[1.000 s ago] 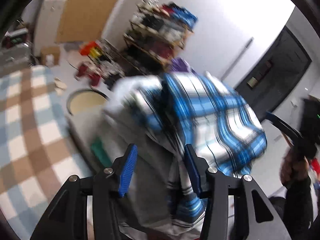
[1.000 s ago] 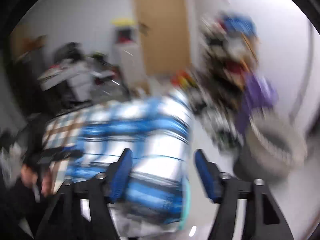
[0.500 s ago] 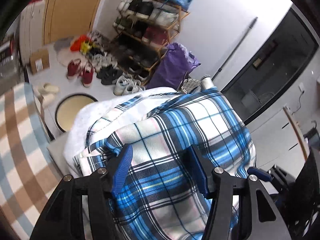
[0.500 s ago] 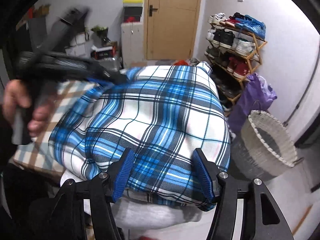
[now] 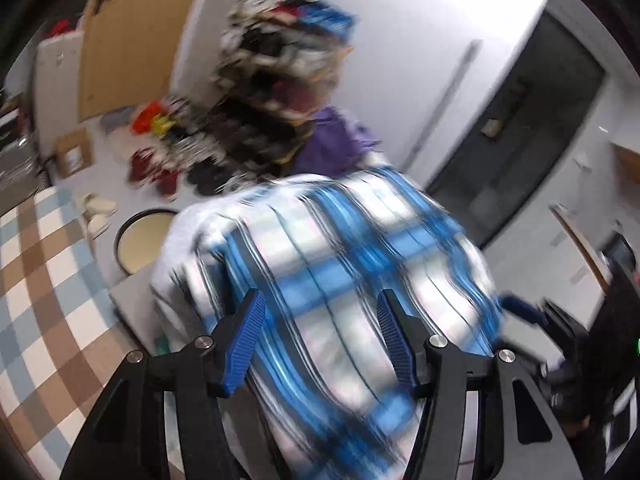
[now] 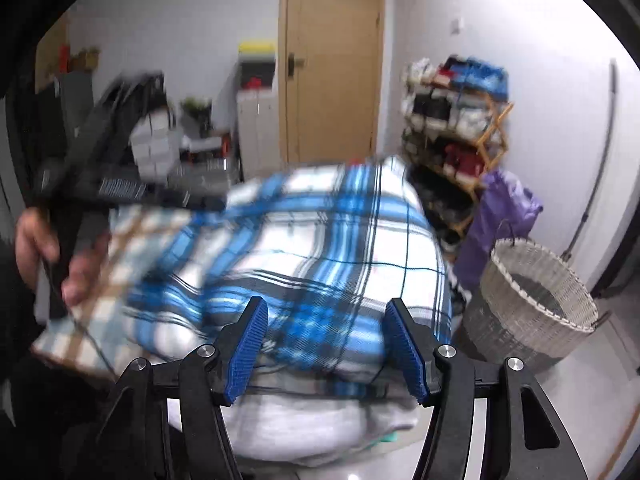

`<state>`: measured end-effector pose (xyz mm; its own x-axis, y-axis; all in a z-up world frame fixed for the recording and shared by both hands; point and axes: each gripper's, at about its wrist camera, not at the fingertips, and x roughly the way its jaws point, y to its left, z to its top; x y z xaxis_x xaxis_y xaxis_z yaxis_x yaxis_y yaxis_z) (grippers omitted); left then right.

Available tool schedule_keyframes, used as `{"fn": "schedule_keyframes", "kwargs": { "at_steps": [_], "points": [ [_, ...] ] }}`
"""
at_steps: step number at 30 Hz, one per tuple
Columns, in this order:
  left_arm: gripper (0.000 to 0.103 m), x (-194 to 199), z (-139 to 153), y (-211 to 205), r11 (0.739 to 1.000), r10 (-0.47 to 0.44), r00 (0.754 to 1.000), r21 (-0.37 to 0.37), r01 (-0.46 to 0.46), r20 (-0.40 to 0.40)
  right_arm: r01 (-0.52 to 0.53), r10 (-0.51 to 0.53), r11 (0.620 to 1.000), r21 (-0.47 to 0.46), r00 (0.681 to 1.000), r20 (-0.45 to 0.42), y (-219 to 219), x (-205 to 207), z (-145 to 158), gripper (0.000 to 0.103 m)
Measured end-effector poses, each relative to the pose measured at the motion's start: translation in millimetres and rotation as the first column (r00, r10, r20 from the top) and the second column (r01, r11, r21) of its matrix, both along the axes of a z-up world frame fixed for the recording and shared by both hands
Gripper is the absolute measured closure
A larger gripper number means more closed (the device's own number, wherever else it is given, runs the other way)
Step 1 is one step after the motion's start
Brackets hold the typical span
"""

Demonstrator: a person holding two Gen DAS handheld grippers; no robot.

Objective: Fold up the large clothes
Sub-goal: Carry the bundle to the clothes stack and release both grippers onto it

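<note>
White walls, wooden door (image 6: 332, 64), shoe rack (image 6: 456, 120), wicker basket (image 6: 536, 300), checked rug (image 5: 44, 288), grey floor

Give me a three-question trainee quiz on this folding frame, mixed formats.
1. True or false: the plaid shirt lies on top of a white garment.
2. What stands right of the pile in the right wrist view? A) wicker basket B) ladder C) bicycle
3. Fill in: neither the left gripper nor the right gripper has its jaws ____ on cloth.

Key: 1 true; 2 A; 3 shut (both sets are opening, with the shirt showing in the gap but not pinched).
</note>
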<state>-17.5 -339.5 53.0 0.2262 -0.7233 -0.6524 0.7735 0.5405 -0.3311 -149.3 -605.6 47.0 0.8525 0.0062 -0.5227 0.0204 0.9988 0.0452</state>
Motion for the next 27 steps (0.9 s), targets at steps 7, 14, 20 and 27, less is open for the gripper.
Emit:
{"fn": "schedule_keyframes", "kwargs": {
  "at_steps": [7,14,20,27],
  "points": [
    [0.040,-32.2,-62.7,-4.8,0.985,-0.030,0.999,0.173,0.022,0.043,0.177,-0.182,0.983,-0.045,0.968,-0.175,11.6,23.0,-44.9,0.033],
    [0.040,-40.9,-42.2,15.2,0.985,0.088,0.995,0.144,-0.096,0.056,0.205,-0.203,0.971,0.124,0.979,-0.030,28.6,-40.7,-9.2,0.031],
    [0.039,-107.9,-2.5,59.2,0.989,0.126,0.962,0.045,-0.141,0.244,0.247,-0.268,0.961,0.122,0.942,0.204,75.8,-117.1,5.9,0.003],
    [0.001,-187.9,19.3,107.4,0.968,0.245,0.866,-0.155,-0.195,0.436,0.351,-0.342,0.935,0.061,0.835,0.431,137.2,-181.1,-0.2,0.000]
  ]
}}
